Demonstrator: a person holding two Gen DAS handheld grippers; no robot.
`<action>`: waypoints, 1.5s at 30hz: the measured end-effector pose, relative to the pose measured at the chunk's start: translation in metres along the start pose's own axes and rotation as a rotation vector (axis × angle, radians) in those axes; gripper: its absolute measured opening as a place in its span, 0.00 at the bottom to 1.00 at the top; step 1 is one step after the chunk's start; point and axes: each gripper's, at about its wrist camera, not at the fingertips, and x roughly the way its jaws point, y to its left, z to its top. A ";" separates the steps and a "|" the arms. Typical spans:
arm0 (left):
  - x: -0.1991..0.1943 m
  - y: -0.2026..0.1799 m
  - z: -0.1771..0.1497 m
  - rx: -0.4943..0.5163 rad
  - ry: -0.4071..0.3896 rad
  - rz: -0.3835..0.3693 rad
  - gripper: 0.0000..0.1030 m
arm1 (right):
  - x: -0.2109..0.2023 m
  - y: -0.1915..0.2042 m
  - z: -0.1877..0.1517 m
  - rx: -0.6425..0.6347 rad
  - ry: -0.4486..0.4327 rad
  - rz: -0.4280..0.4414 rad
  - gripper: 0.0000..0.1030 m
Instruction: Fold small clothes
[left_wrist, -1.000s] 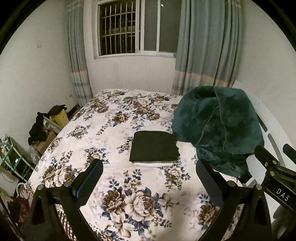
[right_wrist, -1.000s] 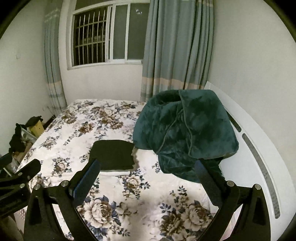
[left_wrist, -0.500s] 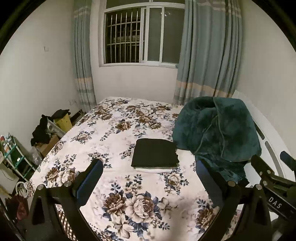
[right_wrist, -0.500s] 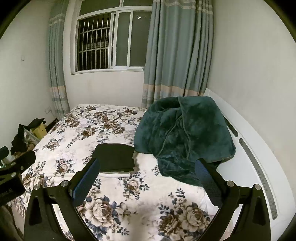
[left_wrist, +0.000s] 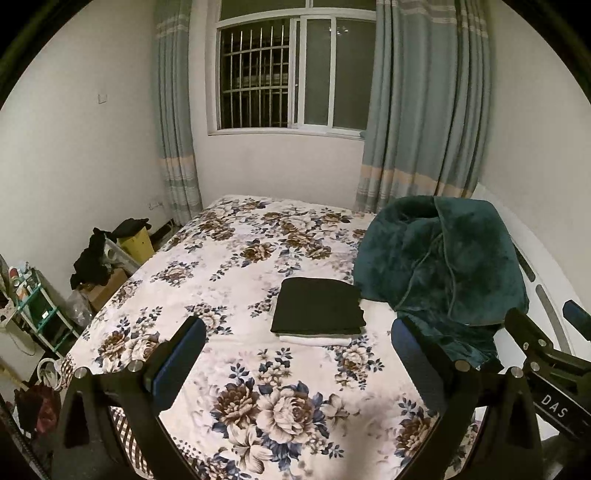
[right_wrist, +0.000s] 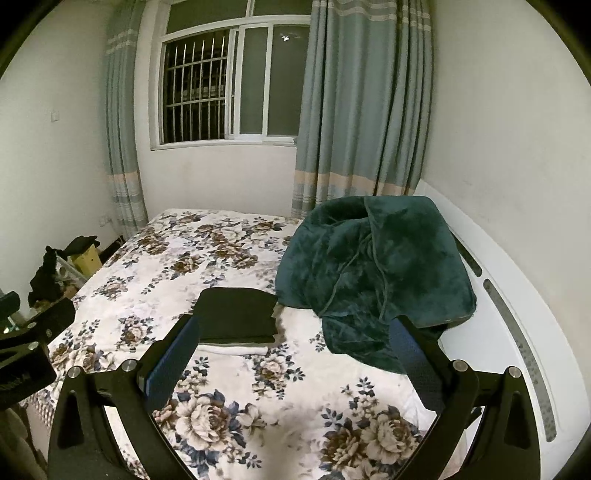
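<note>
A folded black garment lies on top of a folded white one in the middle of the floral bed. The stack also shows in the right wrist view, black over white. My left gripper is open and empty, held above the bed's near edge, well short of the stack. My right gripper is open and empty, also back from the stack. Each gripper shows at the edge of the other's view.
A dark green plush blanket is heaped on the bed's right side against the white headboard. Boxes and dark clothes and a small rack stand on the floor left of the bed. Window and curtains are behind.
Both grippers have pulled back and tilted up from the bed; the stack looks smaller and lower in view. Both stay open and empty.
</note>
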 end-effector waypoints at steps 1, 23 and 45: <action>0.000 -0.001 -0.001 0.000 0.002 0.002 1.00 | 0.002 0.000 0.001 -0.002 0.000 0.003 1.00; -0.003 -0.006 -0.001 -0.001 -0.006 0.008 1.00 | 0.003 0.001 0.002 -0.002 -0.003 0.011 1.00; -0.009 -0.010 0.004 -0.001 -0.013 0.030 1.00 | 0.002 0.002 0.000 0.000 -0.007 0.014 1.00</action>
